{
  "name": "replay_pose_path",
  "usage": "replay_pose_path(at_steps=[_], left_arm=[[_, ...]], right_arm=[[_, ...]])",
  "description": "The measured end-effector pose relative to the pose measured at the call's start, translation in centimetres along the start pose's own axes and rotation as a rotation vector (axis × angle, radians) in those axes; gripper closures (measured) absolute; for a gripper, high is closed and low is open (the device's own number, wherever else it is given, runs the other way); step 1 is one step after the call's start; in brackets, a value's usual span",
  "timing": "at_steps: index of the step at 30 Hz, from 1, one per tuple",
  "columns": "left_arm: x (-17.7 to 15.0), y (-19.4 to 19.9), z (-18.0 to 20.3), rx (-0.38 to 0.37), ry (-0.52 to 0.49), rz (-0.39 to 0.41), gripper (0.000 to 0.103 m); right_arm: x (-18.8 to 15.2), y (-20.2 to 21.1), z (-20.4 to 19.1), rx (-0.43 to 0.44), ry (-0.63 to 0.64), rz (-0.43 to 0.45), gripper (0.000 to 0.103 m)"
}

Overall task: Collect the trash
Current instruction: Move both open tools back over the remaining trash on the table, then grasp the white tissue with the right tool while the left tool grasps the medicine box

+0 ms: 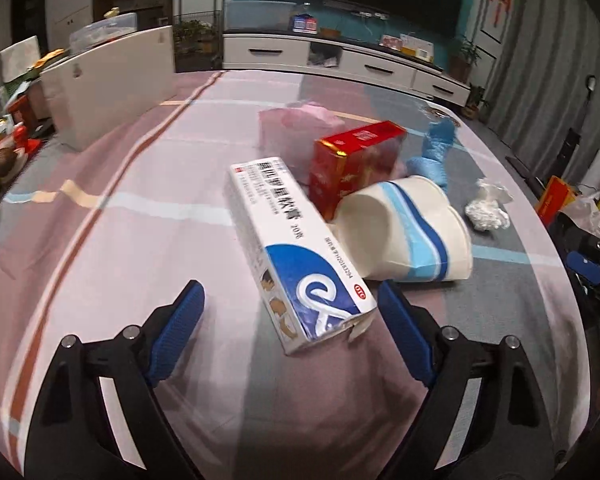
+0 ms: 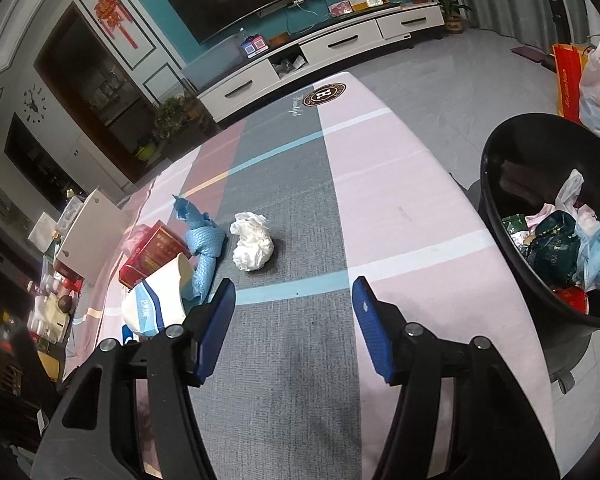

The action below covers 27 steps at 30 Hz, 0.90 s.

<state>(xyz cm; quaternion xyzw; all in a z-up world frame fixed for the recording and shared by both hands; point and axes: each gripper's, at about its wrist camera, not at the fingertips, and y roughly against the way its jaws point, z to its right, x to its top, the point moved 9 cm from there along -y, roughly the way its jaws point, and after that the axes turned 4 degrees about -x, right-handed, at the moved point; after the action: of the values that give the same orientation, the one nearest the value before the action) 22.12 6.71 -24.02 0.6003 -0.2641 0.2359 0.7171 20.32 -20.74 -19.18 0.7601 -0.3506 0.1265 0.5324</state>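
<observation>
On the striped tablecloth, the trash lay in a loose cluster, described below from left to right as the left wrist view showed it.

1. Long white-and-blue carton. It lay flat, its near end between the wide-spread blue fingers of the left gripper, which did not touch it. Judged light and stiff, but easily crushed. It should be gripped across the narrow width near the near end.

2. Pink bag. It sat behind the carton, blurred. Judged soft and limp; a pinch on a bunched fold should serve.

3. Red box. It stood tilted against the paper cup. Judged light and rigid with a glossy, possibly slippery face; the short sides should be squeezed.

4. Paper cup. It lay on its side, already dented, touching the carton and the red box. Judged very light and weak; the rim or flattened wall should be held gently.

5. Blue glove. It lay crumpled behind the cup. Judged soft and floppy.

6. White tissue wad. It lay apart from the cluster, ahead of the right gripper, whose fingers stood moderately apart and empty. Judged almost weightless and compressible; any grip across the wad should hold.

7. Black bin. It stood beside the table's right edge, partly filled.
</observation>
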Motion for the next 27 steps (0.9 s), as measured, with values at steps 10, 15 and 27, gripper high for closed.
replay_pose_path(at_steps=[10,15,27], left_arm=[[-0.1,-0.5,-0.3,0.002,-0.010,-0.035,0.015],[-0.1,-1.4,-0.7,-0.014,0.025,-0.070,0.027],[1.9,3.0,-2.4,-0.095,0.090,0.050,0.057]], right_arm=[[-0.3,-0.9,-0.5,0.014,-0.004,-0.034,0.042],[0.2,-2.2,-2.8,0.048,0.067,-0.046,0.038],[1.7,-7.3,-5.7,-0.046,0.158,-0.065,0.038]])
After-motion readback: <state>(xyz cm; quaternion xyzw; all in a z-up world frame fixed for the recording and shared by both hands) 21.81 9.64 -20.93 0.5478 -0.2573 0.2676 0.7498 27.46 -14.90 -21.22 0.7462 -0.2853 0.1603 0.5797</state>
